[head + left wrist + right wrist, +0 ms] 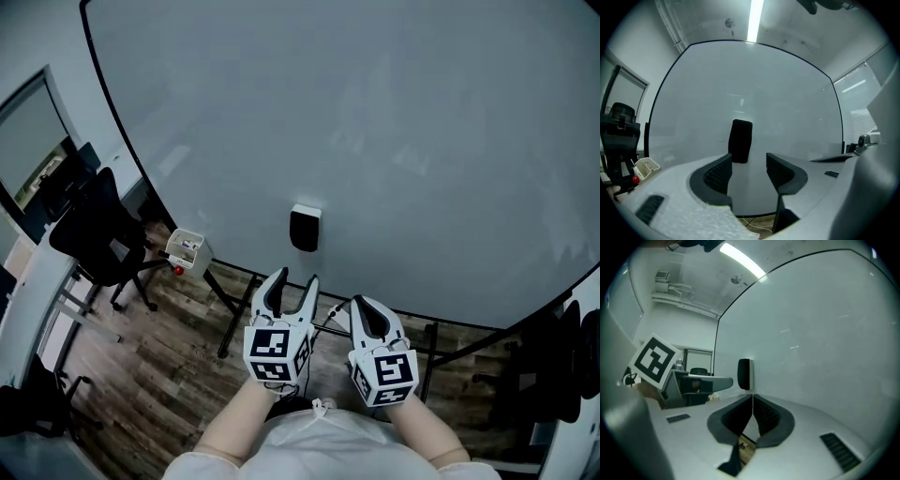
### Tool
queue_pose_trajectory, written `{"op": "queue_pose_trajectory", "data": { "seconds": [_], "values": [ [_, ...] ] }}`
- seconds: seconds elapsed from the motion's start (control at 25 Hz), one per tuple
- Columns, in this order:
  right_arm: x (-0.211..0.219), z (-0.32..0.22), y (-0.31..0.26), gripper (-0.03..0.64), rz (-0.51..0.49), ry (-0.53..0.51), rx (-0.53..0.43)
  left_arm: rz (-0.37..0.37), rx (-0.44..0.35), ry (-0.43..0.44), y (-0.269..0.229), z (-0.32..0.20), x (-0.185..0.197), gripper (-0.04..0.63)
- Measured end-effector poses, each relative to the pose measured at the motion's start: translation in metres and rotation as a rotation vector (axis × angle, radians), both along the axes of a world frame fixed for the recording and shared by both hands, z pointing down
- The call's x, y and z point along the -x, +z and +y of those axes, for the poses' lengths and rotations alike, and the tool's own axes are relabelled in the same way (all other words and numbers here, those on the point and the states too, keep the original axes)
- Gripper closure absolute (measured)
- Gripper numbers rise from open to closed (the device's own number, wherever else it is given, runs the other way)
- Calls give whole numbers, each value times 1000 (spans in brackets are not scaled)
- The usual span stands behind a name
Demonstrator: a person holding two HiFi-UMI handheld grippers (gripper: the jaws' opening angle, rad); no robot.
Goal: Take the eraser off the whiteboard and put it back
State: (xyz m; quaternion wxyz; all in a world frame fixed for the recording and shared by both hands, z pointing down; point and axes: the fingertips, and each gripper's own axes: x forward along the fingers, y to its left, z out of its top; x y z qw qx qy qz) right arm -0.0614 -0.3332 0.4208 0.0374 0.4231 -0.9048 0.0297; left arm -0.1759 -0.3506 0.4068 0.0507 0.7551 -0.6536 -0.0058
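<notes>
Chair [94,230] is off on the left. Next is the left gripper [295,278], jaws spread apart with nothing in them. The eraser [305,229] is stuck upright on the whiteboard [394,141], ahead of that gripper and clear of its jaws. The right gripper [364,302] sits just beside the left one, jaws pressed together, also empty. Both point at the whiteboard.

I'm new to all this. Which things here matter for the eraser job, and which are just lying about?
For the job: eraser; whiteboard; left gripper, jaws apart and empty; right gripper, jaws together.
Lying about: black chair; white basket; wooden floor.
</notes>
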Motion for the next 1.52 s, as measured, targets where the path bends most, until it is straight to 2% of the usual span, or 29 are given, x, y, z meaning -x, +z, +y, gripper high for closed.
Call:
{"op": "queue_pose_trajectory", "data": {
  "seconds": [0.2,0.52,0.64,0.72,0.84,0.92,1.12,1.36,1.52],
  "values": [
    [1,-28,-10,589,-11,66,-11,-63,-11,-3,-17,-46,14,301],
    [-1,-52,-13,589,-14,156,6,-63,-10,39,-24,-92,16,293],
    [-1,-52,-14,589,0,182,1,-73,5,2,-23,-98,15,295],
    [-4,-54,-14,589,9,204,-2,-80,1,-23,-20,-98,17,295],
    [-5,-56,-13,589,10,225,3,-97,-34,-14,-22,-99,16,316],
    [-4,-55,-12,589,12,233,3,-104,-44,7,-23,-98,14,324],
    [-3,-50,-9,589,31,254,4,-70,-48,92,-30,-86,12,325],
    [12,-43,-8,589,27,262,-4,-197,-65,176,-22,-57,17,325],
    [26,-37,9,589,28,260,25,-191,-27,192,-1,-33,32,325]
  ]
}}
